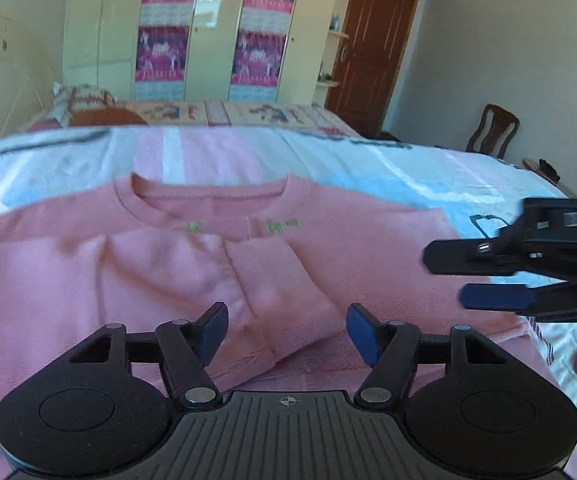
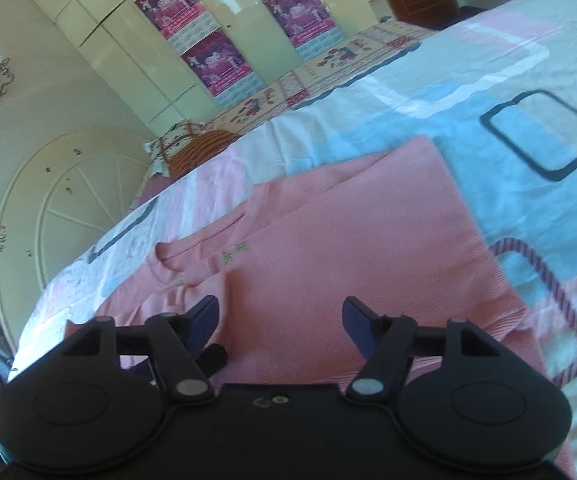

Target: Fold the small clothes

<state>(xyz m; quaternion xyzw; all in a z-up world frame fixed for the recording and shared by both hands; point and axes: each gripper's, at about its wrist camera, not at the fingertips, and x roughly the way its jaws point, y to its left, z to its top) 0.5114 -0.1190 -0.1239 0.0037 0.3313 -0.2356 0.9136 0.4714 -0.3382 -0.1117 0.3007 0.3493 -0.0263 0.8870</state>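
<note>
A small pink sweater (image 1: 168, 264) lies flat on the bed, neckline away from me, with both sleeves folded in over its front. It also shows in the right wrist view (image 2: 348, 248). My left gripper (image 1: 286, 330) is open and empty, hovering above the folded sleeve cuff (image 1: 272, 280). My right gripper (image 2: 278, 326) is open and empty above the sweater's lower right part. It shows from the side at the right of the left wrist view (image 1: 448, 276), above the sweater's right edge.
The bedsheet (image 2: 468, 92) is white with pink and blue patches. A pillow (image 1: 84, 106) lies at the head of the bed. A cream wardrobe (image 1: 212, 28), a brown door (image 1: 372, 44) and a wooden chair (image 1: 492, 130) stand beyond.
</note>
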